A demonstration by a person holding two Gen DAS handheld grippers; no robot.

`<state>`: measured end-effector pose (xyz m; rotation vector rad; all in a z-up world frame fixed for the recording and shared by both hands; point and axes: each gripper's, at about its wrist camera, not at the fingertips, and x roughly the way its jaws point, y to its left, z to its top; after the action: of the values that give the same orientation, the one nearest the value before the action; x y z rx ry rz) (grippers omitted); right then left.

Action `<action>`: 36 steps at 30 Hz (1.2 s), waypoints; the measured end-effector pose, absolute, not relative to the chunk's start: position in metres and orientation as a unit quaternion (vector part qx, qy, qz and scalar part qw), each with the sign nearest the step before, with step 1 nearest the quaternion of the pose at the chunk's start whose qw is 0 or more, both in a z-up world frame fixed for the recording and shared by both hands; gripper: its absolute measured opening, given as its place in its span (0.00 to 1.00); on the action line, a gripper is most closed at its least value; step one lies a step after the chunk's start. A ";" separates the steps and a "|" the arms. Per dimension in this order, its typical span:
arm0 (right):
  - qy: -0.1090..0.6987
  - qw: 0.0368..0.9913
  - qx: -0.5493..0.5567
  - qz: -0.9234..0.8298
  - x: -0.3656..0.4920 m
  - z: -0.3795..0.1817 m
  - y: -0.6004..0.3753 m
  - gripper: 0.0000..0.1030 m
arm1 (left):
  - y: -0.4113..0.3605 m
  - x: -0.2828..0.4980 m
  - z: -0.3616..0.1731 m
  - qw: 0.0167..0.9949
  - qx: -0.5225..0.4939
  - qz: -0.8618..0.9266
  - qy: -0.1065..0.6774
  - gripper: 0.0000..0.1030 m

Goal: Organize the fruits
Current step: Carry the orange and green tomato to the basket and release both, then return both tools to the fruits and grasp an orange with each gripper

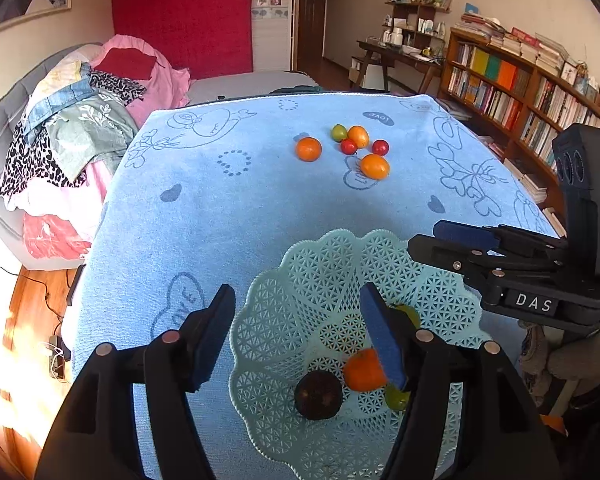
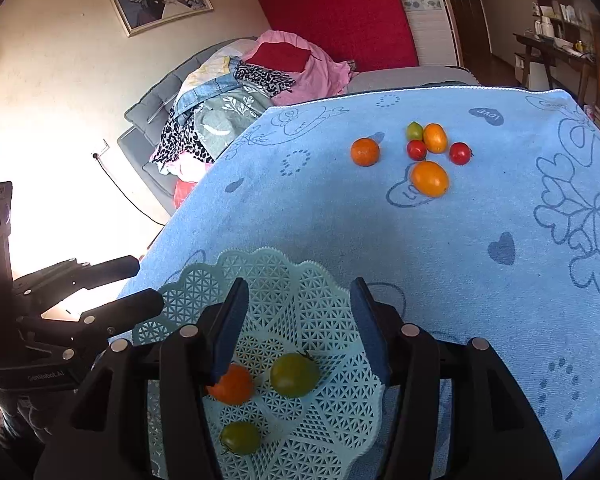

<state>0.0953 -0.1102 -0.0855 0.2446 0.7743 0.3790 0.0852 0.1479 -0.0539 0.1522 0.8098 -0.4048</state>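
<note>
Care matters now: I should lift both tongs straight up off the basket (image 1: 300,280) so nothing inside rolls, then reach for the loose fruits (image 2: 420,152) far ahead on the surface (image 2: 380,232). My left tongs (image 1: 300,328) and right tongs (image 2: 298,320) stand moderately open, holding nothing, with an orange fruit (image 2: 232,384) and green ones just below.

The left gripper's right finger (image 1: 384,340) hides part of an orange fruit (image 1: 362,370) and most of two green ones (both barely peeking out); the basket (image 1: 324,264) runs off the bottom edge.
</note>
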 end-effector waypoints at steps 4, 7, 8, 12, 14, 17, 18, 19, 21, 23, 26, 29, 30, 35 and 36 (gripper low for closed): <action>0.373 0.902 0.123 0.181 0.095 -0.086 -0.113 0.53 | 0.149 0.085 -0.052 0.899 0.074 -0.192 0.387 0.72; 0.370 0.903 0.127 0.179 0.095 -0.085 -0.115 0.59 | 0.149 0.086 -0.052 0.900 0.074 -0.190 0.386 0.74; 0.369 0.903 0.128 0.178 0.095 -0.085 -0.116 0.61 | 0.149 0.086 -0.052 0.900 0.075 -0.189 0.386 0.74; 0.370 0.903 0.131 0.177 0.097 -0.087 -0.119 0.63 | 0.148 0.089 -0.054 0.900 0.073 -0.185 0.387 0.80; 0.370 0.902 0.134 0.175 0.098 -0.089 -0.121 0.63 | 0.149 0.091 -0.054 0.901 0.071 -0.183 0.386 0.80; 0.367 0.904 0.139 0.172 0.098 -0.089 -0.125 0.67 | 0.151 0.092 -0.055 0.906 0.065 -0.178 0.379 0.80; 0.365 0.905 0.139 0.169 0.098 -0.089 -0.127 0.68 | 0.152 0.092 -0.054 0.908 0.064 -0.175 0.375 0.80; 0.363 0.906 0.138 0.169 0.098 -0.088 -0.128 0.69 | 0.153 0.093 -0.054 0.910 0.064 -0.173 0.371 0.80; 0.360 0.908 0.137 0.165 0.099 -0.088 -0.131 0.69 | 0.154 0.093 -0.054 0.913 0.064 -0.169 0.365 0.80; 0.360 0.908 0.137 0.162 0.100 -0.089 -0.133 0.69 | 0.153 0.095 -0.053 0.916 0.066 -0.166 0.360 0.80; 0.363 0.908 0.138 0.156 0.102 -0.091 -0.137 0.69 | 0.152 0.097 -0.052 0.915 0.067 -0.169 0.360 0.80; 0.367 0.907 0.142 0.152 0.105 -0.093 -0.141 0.69 | 0.151 0.100 -0.050 0.914 0.071 -0.168 0.362 0.80; 0.367 0.907 0.142 0.150 0.106 -0.094 -0.142 0.69 | 0.151 0.102 -0.050 0.914 0.072 -0.166 0.364 0.81; 0.365 0.908 0.143 0.146 0.111 -0.093 -0.148 0.69 | 0.148 0.111 -0.052 0.910 0.075 -0.162 0.374 0.84; 0.366 0.908 0.143 0.145 0.112 -0.093 -0.149 0.69 | 0.148 0.113 -0.052 0.910 0.075 -0.161 0.376 0.85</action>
<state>0.1118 -0.1494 -0.0935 0.2960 0.7545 0.3000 0.1127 0.1475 -0.0519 0.1557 0.7747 -0.3325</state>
